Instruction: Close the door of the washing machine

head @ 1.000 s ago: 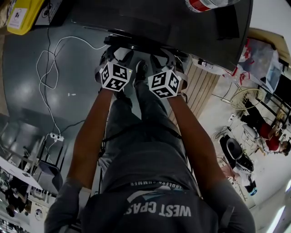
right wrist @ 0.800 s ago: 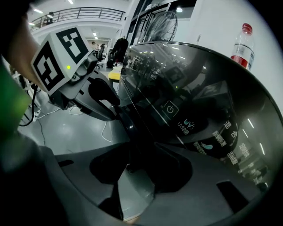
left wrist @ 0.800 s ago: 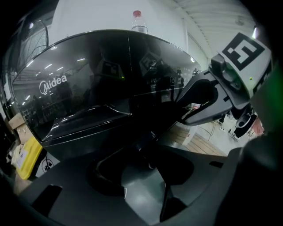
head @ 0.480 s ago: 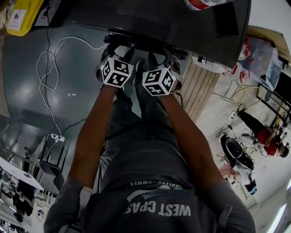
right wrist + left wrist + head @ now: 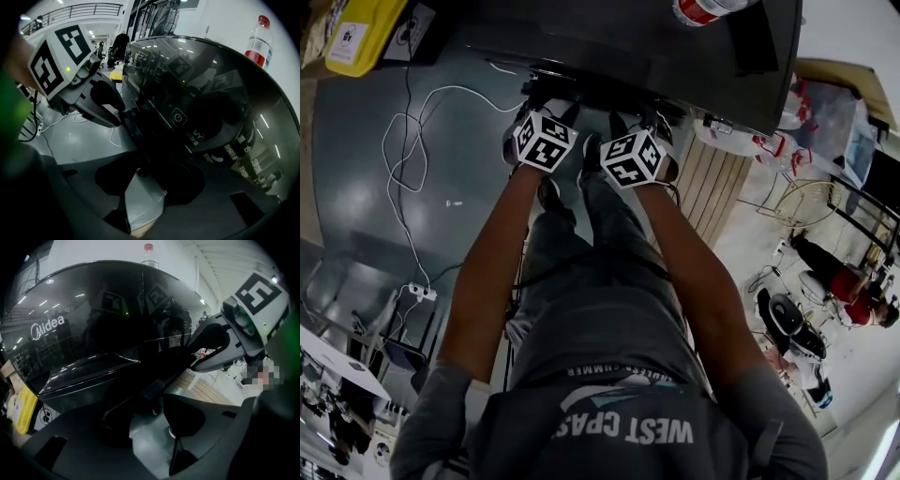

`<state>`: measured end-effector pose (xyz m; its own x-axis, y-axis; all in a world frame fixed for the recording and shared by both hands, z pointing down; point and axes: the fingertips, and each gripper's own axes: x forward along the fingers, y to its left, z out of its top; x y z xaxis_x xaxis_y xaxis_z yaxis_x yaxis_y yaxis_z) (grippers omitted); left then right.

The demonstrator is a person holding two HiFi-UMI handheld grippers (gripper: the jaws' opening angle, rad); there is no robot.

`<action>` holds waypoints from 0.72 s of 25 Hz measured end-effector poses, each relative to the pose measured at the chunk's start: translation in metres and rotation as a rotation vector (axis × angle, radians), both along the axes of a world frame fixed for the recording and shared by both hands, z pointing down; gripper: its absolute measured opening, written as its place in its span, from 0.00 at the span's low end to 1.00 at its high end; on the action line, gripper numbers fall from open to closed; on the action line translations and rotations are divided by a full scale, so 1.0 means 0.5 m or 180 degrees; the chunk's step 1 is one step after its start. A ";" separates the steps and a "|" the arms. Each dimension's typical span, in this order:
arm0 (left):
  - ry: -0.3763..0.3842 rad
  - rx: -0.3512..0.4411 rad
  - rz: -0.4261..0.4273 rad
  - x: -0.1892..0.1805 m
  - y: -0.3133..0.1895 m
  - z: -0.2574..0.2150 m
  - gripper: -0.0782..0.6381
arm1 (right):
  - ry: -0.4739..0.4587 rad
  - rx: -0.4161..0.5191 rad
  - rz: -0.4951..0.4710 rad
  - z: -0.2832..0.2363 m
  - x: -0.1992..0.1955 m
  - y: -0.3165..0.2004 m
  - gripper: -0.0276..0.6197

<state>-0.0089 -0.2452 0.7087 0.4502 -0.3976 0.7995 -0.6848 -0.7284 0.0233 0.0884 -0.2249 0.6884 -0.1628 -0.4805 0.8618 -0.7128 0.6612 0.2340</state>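
Yellow box (image 5: 358, 33): far left corner, beside the machine's side, well apart from the work.
White cable (image 5: 398, 159): looped over the grey floor (image 5: 356, 197), running down to a power strip (image 5: 422, 292); widest free room on this side.
Left gripper (image 5: 147, 423): jaws apart, floor showing in the gap, tips up against the machine's front.
Washing machine (image 5: 628, 42): dark and glossy, straight ahead; door (image 5: 93, 348) on the front, facing both tools, shut or ajar not clear.
Right gripper (image 5: 143, 185): jaws apart as well, just beside the left one, tips at the same front.
Bottle (image 5: 259, 35): upright on the machine's top, red label.
Slatted wood panel (image 5: 712, 187): close on the right, narrowing the room there.
Seated person (image 5: 853, 305): far right, well apart.
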 end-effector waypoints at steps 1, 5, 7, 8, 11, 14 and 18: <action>0.0001 -0.0002 0.0026 -0.001 0.002 -0.006 0.40 | -0.0022 -0.0042 -0.0048 -0.003 -0.001 0.001 0.34; -0.0004 0.0077 0.0098 -0.012 0.012 -0.045 0.36 | -0.0094 -0.0040 -0.0134 -0.038 -0.002 0.005 0.32; 0.0004 0.0137 0.0111 -0.019 0.017 -0.067 0.35 | -0.0166 0.0015 -0.0096 -0.063 0.000 0.003 0.32; 0.0011 0.0172 0.0117 -0.024 0.019 -0.080 0.35 | -0.0218 0.0048 -0.0073 -0.077 -0.001 0.002 0.31; 0.0045 0.0297 0.0101 -0.047 0.022 -0.126 0.33 | -0.0399 0.0176 -0.0031 -0.128 -0.008 -0.004 0.28; 0.0140 0.0426 0.0004 -0.076 0.019 -0.184 0.30 | -0.0664 0.0324 -0.0027 -0.191 -0.016 -0.013 0.23; 0.0274 0.0653 -0.0072 -0.113 0.005 -0.281 0.27 | -0.0982 0.0603 -0.0091 -0.309 -0.019 -0.039 0.17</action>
<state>-0.0654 -0.2427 0.5683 0.5024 -0.5588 0.6598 -0.7029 -0.7083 -0.0647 0.0791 -0.2444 0.5341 -0.4169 -0.6185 0.6661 -0.7508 0.6474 0.1312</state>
